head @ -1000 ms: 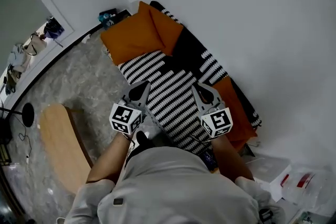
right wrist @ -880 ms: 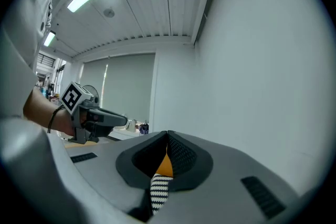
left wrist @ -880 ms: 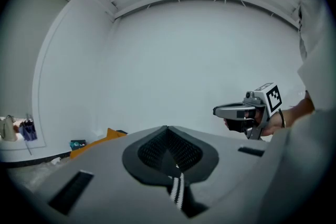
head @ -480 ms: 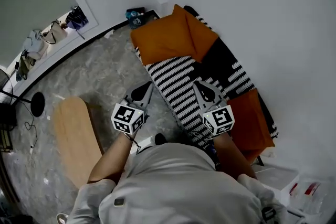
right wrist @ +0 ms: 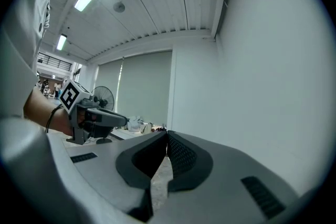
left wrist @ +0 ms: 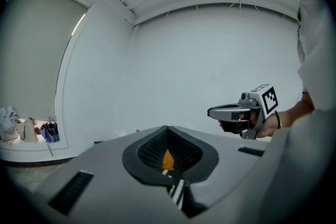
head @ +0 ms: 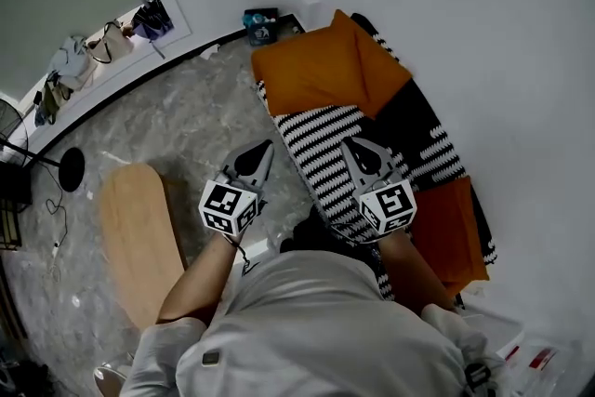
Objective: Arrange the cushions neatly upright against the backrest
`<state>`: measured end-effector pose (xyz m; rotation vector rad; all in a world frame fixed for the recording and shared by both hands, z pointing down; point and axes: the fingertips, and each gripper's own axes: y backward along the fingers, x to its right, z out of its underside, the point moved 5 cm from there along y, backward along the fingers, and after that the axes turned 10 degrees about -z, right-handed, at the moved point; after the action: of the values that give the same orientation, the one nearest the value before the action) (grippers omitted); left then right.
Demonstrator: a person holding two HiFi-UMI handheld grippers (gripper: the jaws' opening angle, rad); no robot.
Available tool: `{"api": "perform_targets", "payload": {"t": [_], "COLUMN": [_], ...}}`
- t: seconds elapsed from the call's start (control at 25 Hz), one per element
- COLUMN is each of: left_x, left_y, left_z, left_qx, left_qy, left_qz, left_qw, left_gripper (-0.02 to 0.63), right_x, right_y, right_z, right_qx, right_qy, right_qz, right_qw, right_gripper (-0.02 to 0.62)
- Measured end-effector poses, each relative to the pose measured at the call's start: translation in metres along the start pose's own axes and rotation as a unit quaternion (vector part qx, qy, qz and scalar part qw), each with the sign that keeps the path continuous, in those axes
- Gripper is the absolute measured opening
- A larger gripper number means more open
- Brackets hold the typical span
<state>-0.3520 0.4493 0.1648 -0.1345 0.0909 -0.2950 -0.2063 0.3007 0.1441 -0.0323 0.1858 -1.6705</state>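
Observation:
A low sofa under a black-and-white striped cover (head: 321, 139) runs along the white wall. One large orange cushion (head: 311, 70) lies flat at its far end, with a second orange piece (head: 381, 74) leaning beside it. Another orange cushion (head: 451, 228) lies at the near end, and a black patch (head: 409, 116) sits between them. My left gripper (head: 264, 150) is shut and empty, out over the floor beside the sofa's edge. Over the striped seat hovers my right gripper (head: 350, 148), shut with nothing in it. The left gripper view shows shut jaws (left wrist: 167, 129) and the right gripper (left wrist: 231, 112).
An oval wooden table (head: 139, 237) stands on the marble floor at left. A blue object (head: 261, 23) sits at the wall by the sofa's far end. Bags (head: 112, 37) rest on a ledge at top left, a round stand base (head: 71, 169) below them.
The person has shifted along the sofa, so it now lies further right and higher in the head view. Both grippers travelled level with the person and stayed shut and empty.

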Motion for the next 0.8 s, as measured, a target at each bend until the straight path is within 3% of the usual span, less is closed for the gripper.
{"api": "perform_targets", "payload": {"t": [0.36,0.6,0.8], "left_x": [-0.037,-0.040,-0.038], "left_y": [-0.086,-0.158,-0.204], "left_z": [-0.009,-0.013,-0.017], "left_qx": [-0.016,-0.031,-0.033], "left_qy": [-0.005,-0.006,-0.008], "left_qz": [-0.010,-0.003,0.002], "left_qw": [0.9998,0.9995,0.9994], "left_gripper": [0.009,0.009,0.009], "right_x": [0.083,0.152,0.186], "right_y": [-0.062,-0.083,-0.091], "right_z": [0.009,0.014,0.019], "right_qx": [0.002,0.000,-0.008], "right_qy": [-0.012,-0.022,-0.023], "right_qz": [-0.021,-0.023,-0.036], "right_qw": [1.000,0.999,0.999], "right_gripper": [0.026,0.026,0.027]}}
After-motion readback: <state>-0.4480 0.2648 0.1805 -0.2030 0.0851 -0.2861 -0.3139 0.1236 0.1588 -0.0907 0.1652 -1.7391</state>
